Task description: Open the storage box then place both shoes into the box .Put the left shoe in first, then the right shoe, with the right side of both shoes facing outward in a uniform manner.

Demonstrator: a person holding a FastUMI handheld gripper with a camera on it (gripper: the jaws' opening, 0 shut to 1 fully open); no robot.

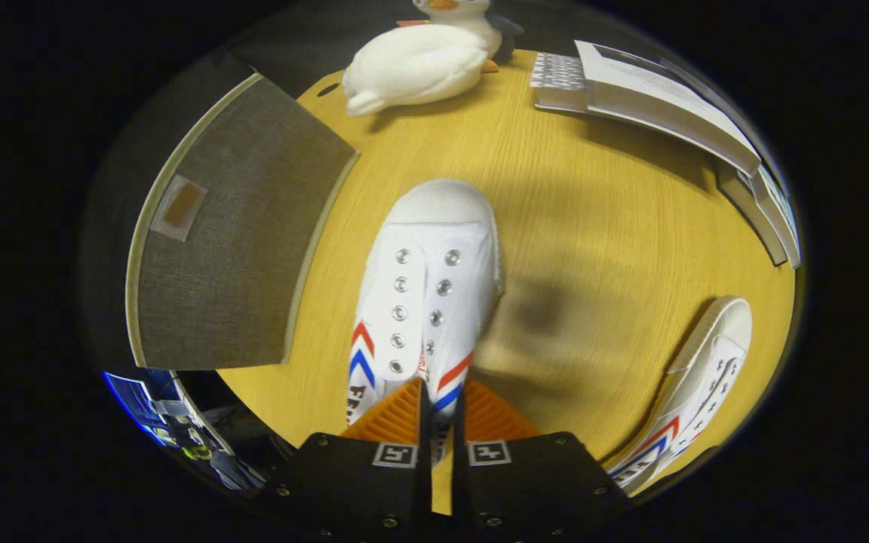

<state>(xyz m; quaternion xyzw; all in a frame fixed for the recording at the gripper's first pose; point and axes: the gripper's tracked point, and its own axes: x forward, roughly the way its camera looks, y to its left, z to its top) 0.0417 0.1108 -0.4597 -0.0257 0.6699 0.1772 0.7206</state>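
One white shoe [427, 302] is held by the gripper [438, 411], fingers nearly closed on its heel collar, toe pointing far, apparently lifted above the bench [593, 226]. The grey storage box [238, 249] lies just left. The second shoe [695, 385] lies well right. A slow leftward carry is advised, clearing the box rim. Open bench remains ahead; plush duck [416, 64] and books [661, 98] far.

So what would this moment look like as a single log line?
gripper: shut on held shoe, lifted over table | second shoe: on table | storage box: lid closed
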